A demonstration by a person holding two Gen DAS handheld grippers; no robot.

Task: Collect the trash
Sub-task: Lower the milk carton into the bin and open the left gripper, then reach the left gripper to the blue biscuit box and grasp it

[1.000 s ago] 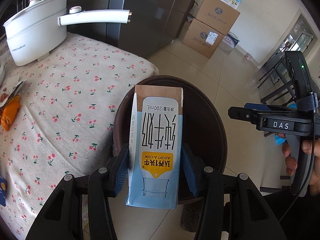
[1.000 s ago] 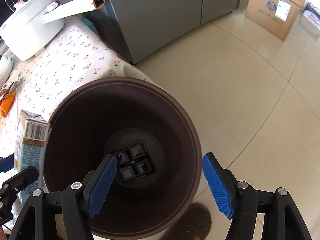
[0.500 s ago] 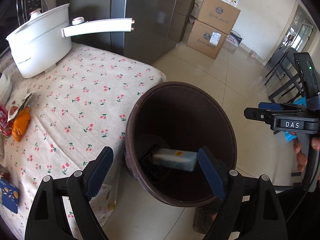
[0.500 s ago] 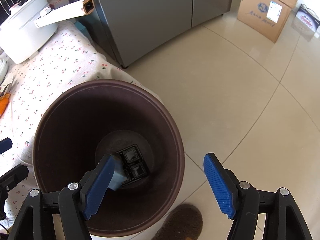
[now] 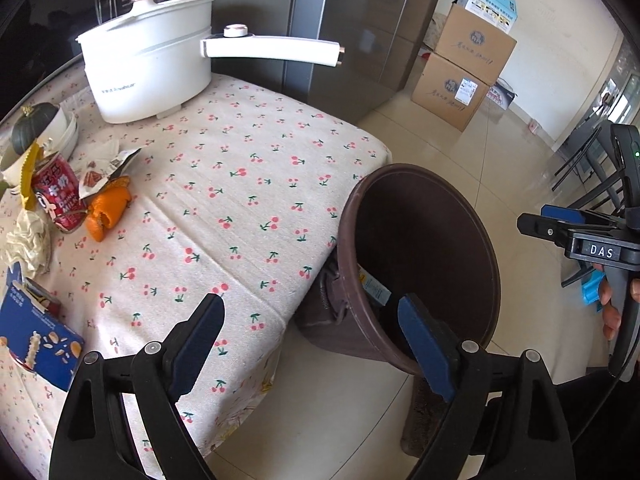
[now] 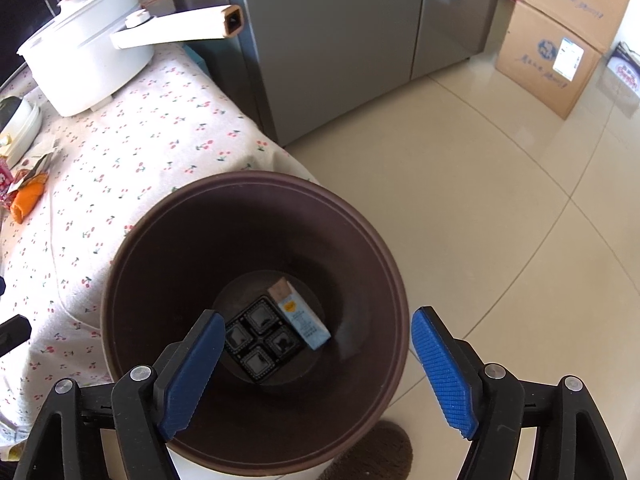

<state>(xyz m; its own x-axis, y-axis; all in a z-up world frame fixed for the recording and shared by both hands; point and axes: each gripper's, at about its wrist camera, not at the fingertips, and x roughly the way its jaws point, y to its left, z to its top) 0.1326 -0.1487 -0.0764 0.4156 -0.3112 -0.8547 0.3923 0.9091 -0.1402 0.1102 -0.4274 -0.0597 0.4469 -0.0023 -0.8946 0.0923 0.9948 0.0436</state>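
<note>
A brown trash bin (image 6: 120, 264) stands on the floor against the corner of the cherry-print table (image 5: 240, 208). At its bottom a light-blue milk carton (image 6: 302, 318) lies beside a black four-cell tray (image 6: 262, 344). My left gripper (image 5: 310, 304) hangs open and empty over the table edge, with the bin (image 5: 494, 268) to its right. The jaws of my right gripper (image 6: 318, 316) are opening above the bin mouth with nothing between them. On the table's left lie a red can (image 5: 56, 196), orange peel (image 5: 106, 212), a torn wrapper (image 5: 106, 164), crumpled paper (image 5: 26, 236) and a blue carton (image 5: 32, 340).
A white electric pot (image 5: 148, 68) with a long handle stands at the table's far end. A steel fridge (image 6: 340, 40) rises behind the table. Cardboard boxes (image 5: 460, 80) are stacked on the tiled floor. A brown mat (image 6: 380, 452) lies by the bin.
My left gripper opened and the milk carton fell into the bin. That gripper then swung left, so more of the table shows. The right gripper's jaws spread slightly wider.
</note>
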